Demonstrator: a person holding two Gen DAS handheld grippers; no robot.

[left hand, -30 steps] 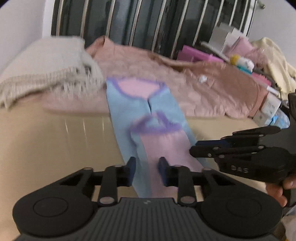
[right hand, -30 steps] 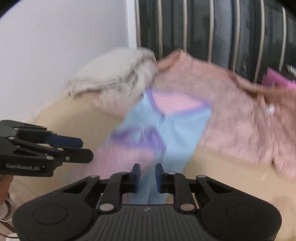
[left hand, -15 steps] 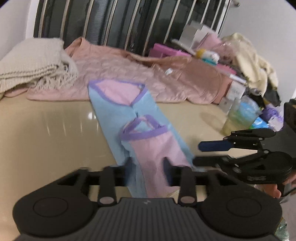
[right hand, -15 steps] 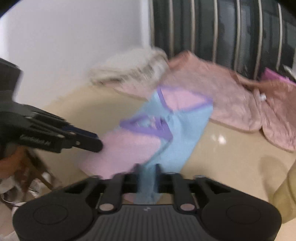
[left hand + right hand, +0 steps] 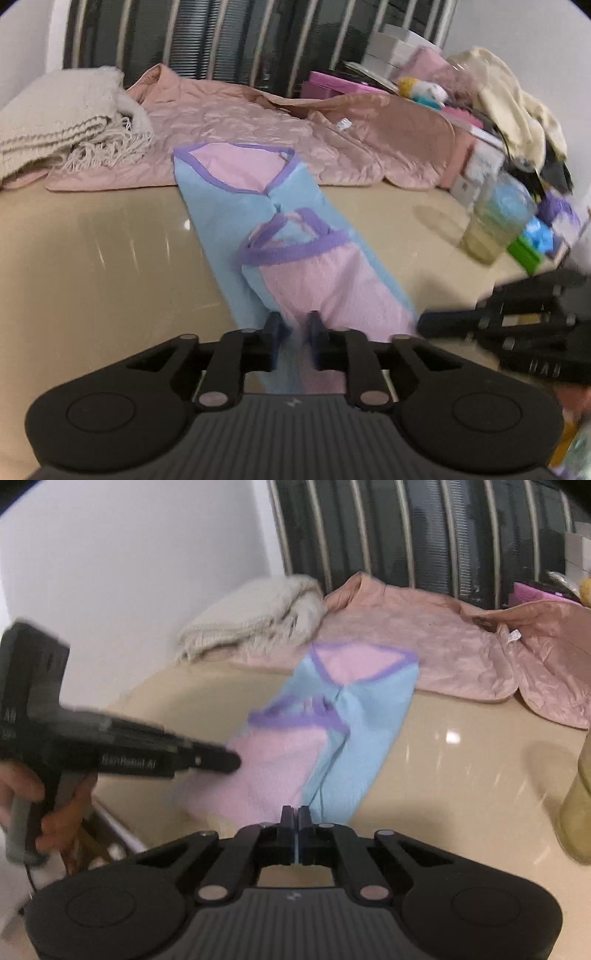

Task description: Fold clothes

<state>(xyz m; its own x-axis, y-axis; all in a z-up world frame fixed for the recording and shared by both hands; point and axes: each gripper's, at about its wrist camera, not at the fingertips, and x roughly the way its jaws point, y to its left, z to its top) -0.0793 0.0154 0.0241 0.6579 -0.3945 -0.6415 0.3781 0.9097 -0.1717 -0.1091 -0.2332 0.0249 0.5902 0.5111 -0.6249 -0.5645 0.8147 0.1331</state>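
Both grippers have shifted toward the near hem of the garment since the earlier frames, and both sets of jaws have just been closing.

Beige table (image 5: 92,266) carries everything. Quilted pink blanket (image 5: 258,125) is spread along the far edge against the dark ribbed backdrop, with a cream fringed throw (image 5: 62,122) folded at its left end, touching it. Right side of the table holds a clutter of boxes and fabric, blurred; a clear plastic cup (image 5: 496,225) stands near it.

Blue and pink garment (image 5: 295,236) with purple trim lies as a long strip in the middle of the table, far end overlapping the blanket, near end at the table's front edge; a pink panel is folded onto it.

Left gripper (image 5: 293,332) has its jaws partly apart with the near hem between them; can't tell if the pads press. Right gripper (image 5: 296,819) is clamped fully together at the blue corner; hold on cloth unclear.
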